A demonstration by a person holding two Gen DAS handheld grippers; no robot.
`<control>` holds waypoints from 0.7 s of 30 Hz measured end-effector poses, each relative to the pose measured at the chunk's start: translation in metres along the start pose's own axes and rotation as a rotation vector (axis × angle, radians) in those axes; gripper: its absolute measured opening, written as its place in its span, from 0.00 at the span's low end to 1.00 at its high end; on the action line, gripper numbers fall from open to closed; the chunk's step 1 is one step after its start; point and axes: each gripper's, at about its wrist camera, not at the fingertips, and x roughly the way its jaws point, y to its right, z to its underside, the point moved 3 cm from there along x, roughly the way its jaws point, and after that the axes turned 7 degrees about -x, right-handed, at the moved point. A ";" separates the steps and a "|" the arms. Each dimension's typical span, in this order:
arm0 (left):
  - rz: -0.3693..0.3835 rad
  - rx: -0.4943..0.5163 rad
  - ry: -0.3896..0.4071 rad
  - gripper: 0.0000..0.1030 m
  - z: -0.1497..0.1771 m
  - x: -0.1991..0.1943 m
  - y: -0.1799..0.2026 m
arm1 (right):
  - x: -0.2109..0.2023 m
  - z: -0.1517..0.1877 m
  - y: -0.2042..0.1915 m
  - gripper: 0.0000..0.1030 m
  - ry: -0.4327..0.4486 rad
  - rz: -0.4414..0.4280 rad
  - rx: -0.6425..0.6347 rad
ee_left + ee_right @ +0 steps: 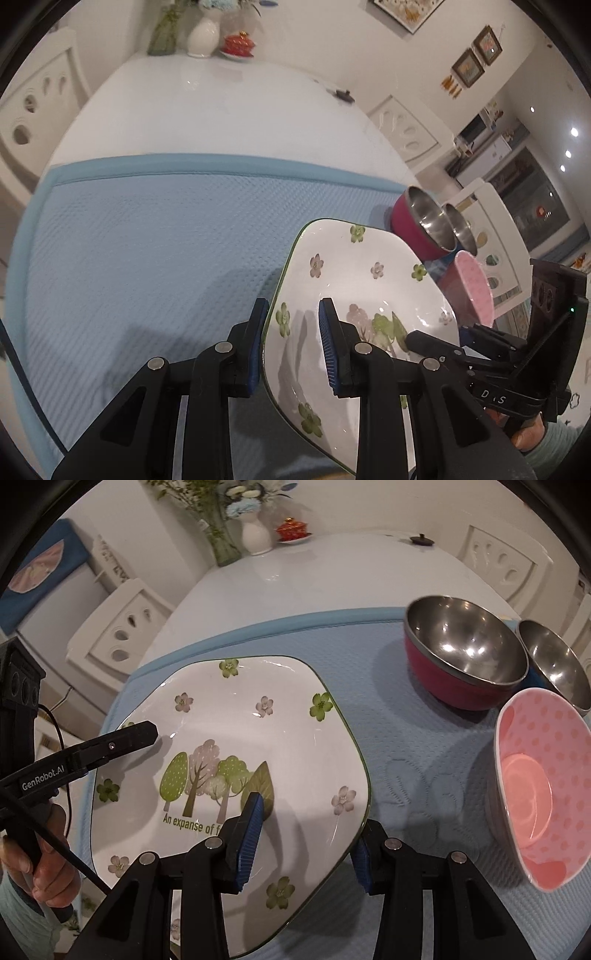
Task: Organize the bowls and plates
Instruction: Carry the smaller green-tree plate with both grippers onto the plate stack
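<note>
A white square plate [236,746] with flowers and trees lies on the blue mat [388,738]; it also shows in the left wrist view [354,280]. My left gripper [291,339] straddles its left rim, jaws apart, one finger above and one outside the rim. My right gripper [306,834] straddles its near right edge, jaws apart. A pink dotted bowl [539,794] stands at the right. A magenta steel bowl [461,661] and a second steel bowl [554,664] stand behind it.
The blue mat [147,240] covers the near part of a white table [221,110]. A vase [255,535], a green glass vase [221,542] and a red lidded dish [291,530] stand at the far end. White chairs [118,631] flank the table.
</note>
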 end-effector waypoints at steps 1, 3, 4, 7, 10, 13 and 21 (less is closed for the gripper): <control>-0.003 -0.001 0.010 0.23 0.002 -0.006 0.001 | -0.002 -0.001 -0.004 0.42 0.002 -0.004 -0.003; -0.017 -0.010 0.030 0.23 0.010 -0.023 0.003 | -0.010 0.000 -0.012 0.42 0.009 -0.019 -0.010; -0.022 -0.016 0.037 0.23 0.013 -0.030 0.003 | -0.011 -0.001 -0.017 0.42 0.010 -0.026 -0.015; -0.032 -0.046 0.065 0.23 0.026 -0.052 0.005 | -0.022 0.004 -0.030 0.42 0.013 -0.054 -0.027; -0.052 -0.068 0.094 0.23 0.041 -0.070 0.006 | -0.037 0.014 -0.040 0.42 0.013 -0.085 -0.030; -0.072 -0.096 0.116 0.23 0.058 -0.086 0.006 | -0.050 0.028 -0.048 0.42 0.011 -0.101 -0.031; -0.130 -0.198 0.128 0.23 0.125 -0.119 -0.004 | -0.068 0.080 -0.076 0.42 -0.055 -0.162 -0.058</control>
